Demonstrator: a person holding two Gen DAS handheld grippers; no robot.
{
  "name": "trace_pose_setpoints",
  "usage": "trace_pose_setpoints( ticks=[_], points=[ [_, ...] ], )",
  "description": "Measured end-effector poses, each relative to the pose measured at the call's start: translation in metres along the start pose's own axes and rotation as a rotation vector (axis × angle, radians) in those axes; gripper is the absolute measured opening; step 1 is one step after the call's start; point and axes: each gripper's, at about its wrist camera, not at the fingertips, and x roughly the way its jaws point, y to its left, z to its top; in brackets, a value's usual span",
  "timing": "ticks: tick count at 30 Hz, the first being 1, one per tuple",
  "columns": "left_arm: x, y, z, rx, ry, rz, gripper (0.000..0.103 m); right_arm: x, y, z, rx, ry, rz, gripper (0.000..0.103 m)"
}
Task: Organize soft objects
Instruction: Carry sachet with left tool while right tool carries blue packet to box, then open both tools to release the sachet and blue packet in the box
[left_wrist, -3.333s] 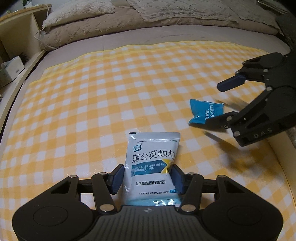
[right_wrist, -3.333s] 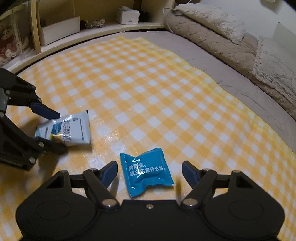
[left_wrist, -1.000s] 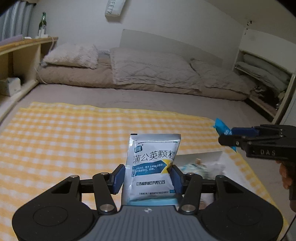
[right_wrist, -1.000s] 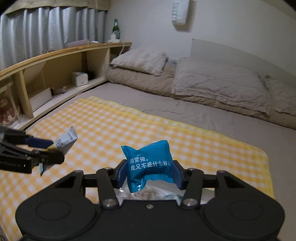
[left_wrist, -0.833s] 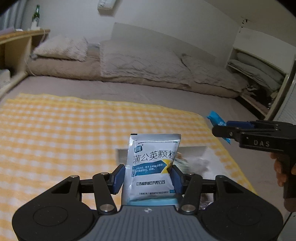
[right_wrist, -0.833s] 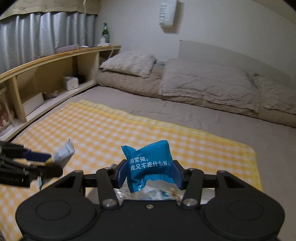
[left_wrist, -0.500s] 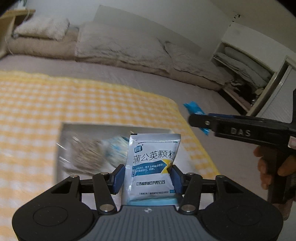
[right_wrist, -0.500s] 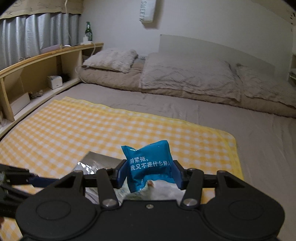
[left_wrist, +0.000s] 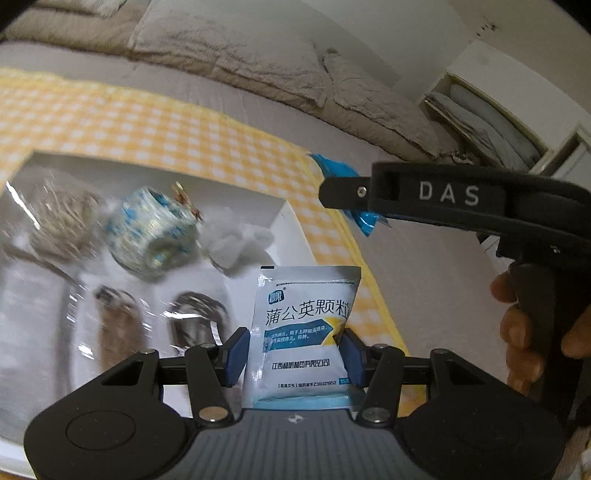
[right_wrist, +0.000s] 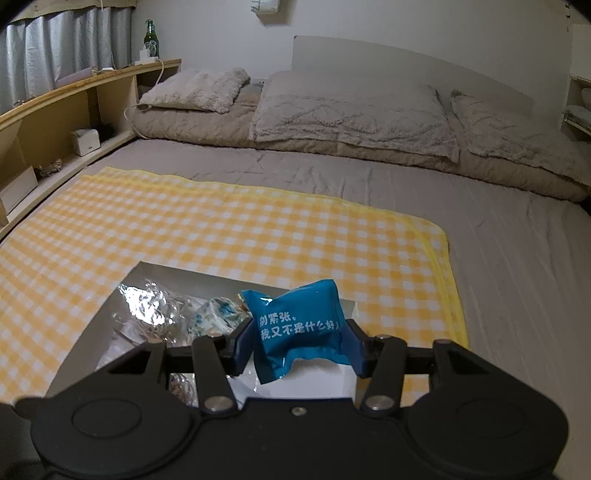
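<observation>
My left gripper (left_wrist: 293, 356) is shut on a white and blue medicine sachet (left_wrist: 304, 328), held upright above the right end of a white box (left_wrist: 284, 225). My right gripper (right_wrist: 301, 341) is shut on a puffy blue packet (right_wrist: 299, 332) over the same box's (right_wrist: 349, 308) far right corner. In the left wrist view the right gripper (left_wrist: 343, 192) reaches in from the right, seen side-on, with the blue packet (left_wrist: 365, 218) poking out above and below it. The box holds several wrapped soft items, among them a blue-patterned roll (left_wrist: 151, 229).
The box lies on a yellow checked cloth (right_wrist: 221, 229) spread over a grey bed. Pillows (right_wrist: 347, 110) and a folded quilt line the headboard end. A wooden shelf (right_wrist: 74, 107) runs along the left side. A hand (left_wrist: 517, 332) grips the right gripper's handle.
Both grippers have lifted their packets off the cloth and carried them over the white box. The left one has swung right and tipped down; the box now fills its view.
</observation>
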Motion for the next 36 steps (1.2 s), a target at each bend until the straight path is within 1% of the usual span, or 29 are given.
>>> trace_pose_setpoints(
  ticks=[1, 2, 3, 5, 11, 16, 18, 19, 20, 21, 23, 27, 33, 36],
  points=[
    [0.003, 0.000, -0.001, -0.021, -0.004, -0.006, 0.056, 0.001, -0.002, -0.001, 0.002, 0.004, -0.001, 0.052],
    [0.007, -0.001, -0.001, -0.036, -0.005, -0.013, 0.060, 0.003, -0.004, -0.001, 0.003, 0.009, -0.002, 0.052],
    [0.010, -0.002, -0.002, -0.040, -0.001, -0.020, 0.067, 0.004, -0.005, -0.002, 0.004, 0.013, -0.003, 0.052],
    [0.014, -0.005, -0.005, -0.013, 0.012, -0.020, 0.073, 0.007, -0.008, -0.004, 0.003, 0.024, -0.003, 0.052],
    [0.017, -0.005, -0.010, 0.080, 0.050, 0.009, 0.074, 0.020, -0.015, -0.010, -0.004, 0.069, -0.005, 0.052],
    [0.012, -0.001, -0.016, 0.138, 0.066, 0.007, 0.074, 0.034, -0.016, -0.015, -0.002, 0.112, 0.004, 0.052],
    [0.010, -0.001, -0.017, 0.154, 0.072, 0.008, 0.075, 0.040, -0.015, -0.016, 0.003, 0.122, 0.009, 0.057],
    [0.008, -0.001, -0.017, 0.164, 0.074, 0.009, 0.075, 0.042, -0.014, -0.016, 0.009, 0.122, 0.010, 0.057],
    [0.007, -0.001, -0.017, 0.172, 0.074, 0.011, 0.077, 0.045, -0.014, -0.016, 0.017, 0.121, 0.014, 0.062],
    [0.005, -0.001, -0.017, 0.179, 0.076, 0.012, 0.079, 0.047, -0.014, -0.016, 0.027, 0.123, 0.024, 0.070],
    [0.001, 0.000, -0.017, 0.193, 0.075, 0.014, 0.083, 0.050, -0.012, -0.017, 0.040, 0.125, 0.016, 0.077],
    [-0.005, 0.001, -0.017, 0.206, 0.074, 0.023, 0.085, 0.051, -0.007, -0.018, 0.013, 0.137, -0.007, 0.078],
    [-0.016, 0.002, -0.014, 0.226, 0.080, 0.042, 0.086, 0.046, -0.009, -0.021, 0.013, 0.153, -0.021, 0.078],
    [-0.027, 0.002, -0.011, 0.244, 0.068, 0.054, 0.086, 0.038, -0.011, -0.022, 0.026, 0.152, -0.020, 0.078]
  ],
)
